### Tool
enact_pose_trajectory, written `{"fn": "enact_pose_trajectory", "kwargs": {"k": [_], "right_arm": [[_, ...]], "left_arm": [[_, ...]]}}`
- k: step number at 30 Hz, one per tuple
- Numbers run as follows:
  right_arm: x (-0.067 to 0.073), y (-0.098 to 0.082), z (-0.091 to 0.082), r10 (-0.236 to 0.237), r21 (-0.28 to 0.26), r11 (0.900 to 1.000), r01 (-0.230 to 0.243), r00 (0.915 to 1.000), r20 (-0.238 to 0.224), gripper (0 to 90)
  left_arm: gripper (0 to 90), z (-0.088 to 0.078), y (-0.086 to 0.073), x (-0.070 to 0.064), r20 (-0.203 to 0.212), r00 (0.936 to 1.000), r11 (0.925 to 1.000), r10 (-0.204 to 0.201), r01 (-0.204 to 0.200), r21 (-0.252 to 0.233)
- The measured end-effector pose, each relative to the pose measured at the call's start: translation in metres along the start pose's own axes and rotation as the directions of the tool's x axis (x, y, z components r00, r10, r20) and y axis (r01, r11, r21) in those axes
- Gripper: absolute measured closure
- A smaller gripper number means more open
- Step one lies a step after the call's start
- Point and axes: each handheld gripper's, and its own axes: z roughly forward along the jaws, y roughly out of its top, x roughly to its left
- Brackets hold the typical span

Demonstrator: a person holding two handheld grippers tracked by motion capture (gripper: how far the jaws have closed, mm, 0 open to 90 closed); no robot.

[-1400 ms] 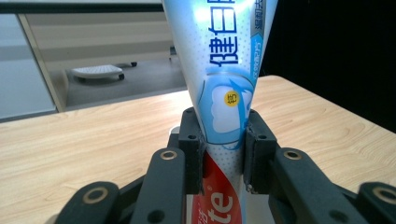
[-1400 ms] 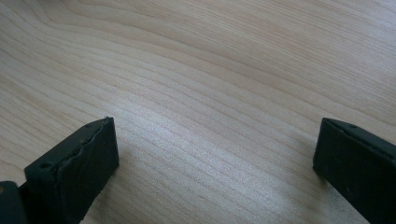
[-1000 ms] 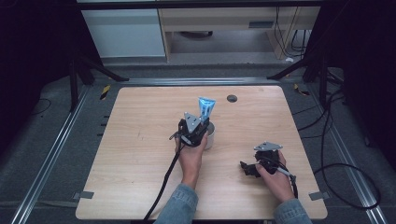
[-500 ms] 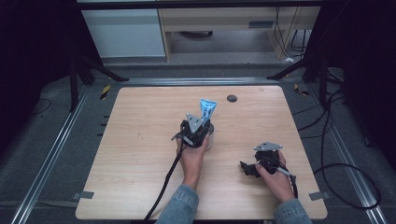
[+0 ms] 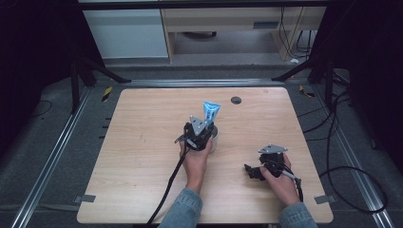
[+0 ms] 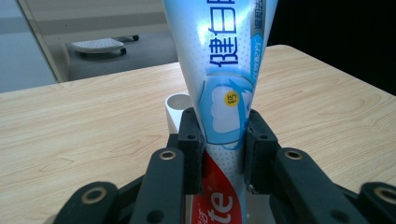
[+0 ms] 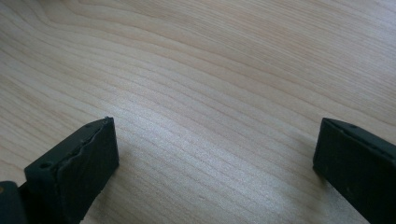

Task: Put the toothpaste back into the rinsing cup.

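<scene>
You are holding the left gripper (image 5: 199, 134) near the middle of the worktop (image 5: 133, 156), slightly toward its far edge. Its jaws are pinching a toothpaste tube (image 6: 224, 84) on both sides of the lower body; in the left gripper view the black pads (image 6: 192, 140) are pressing against the blue and white print just above the red band. The tube is standing nearly upright, its flat crimped end pointing up and leaning slightly toward the far right corner in the high view (image 5: 209, 112). A white cup (image 6: 180, 109) is standing directly behind and below the tube, just beyond the jaws; in the high view its rim (image 5: 213, 138) is showing beside the gripper's right side. Whether the tube's lower end is sitting inside the cup cannot be determined.

Farther right, a small dark round fitting (image 5: 236, 99) is sitting in the worktop near the far edge.

You are holding the right gripper (image 5: 259, 170) near the front right corner of the worktop, well apart from the tube. Its jaws are standing spread wide, and in the right gripper view only bare wood grain (image 7: 210, 107) is lying between the two pads (image 7: 88, 154).
</scene>
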Motion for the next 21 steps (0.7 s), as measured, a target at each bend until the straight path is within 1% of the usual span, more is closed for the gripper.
{"fn": "enact_pose_trajectory", "kwargs": {"k": [21], "right_arm": [[0.0001, 0.0000, 0.0000, 0.001, 0.000, 1.000, -0.001, 1.0000, 0.000, 0.4]], "left_arm": [[70.2, 0.0010, -0.0002, 0.0018, -0.002, 0.9998, 0.9998, -0.019, 0.019, 0.003]]}}
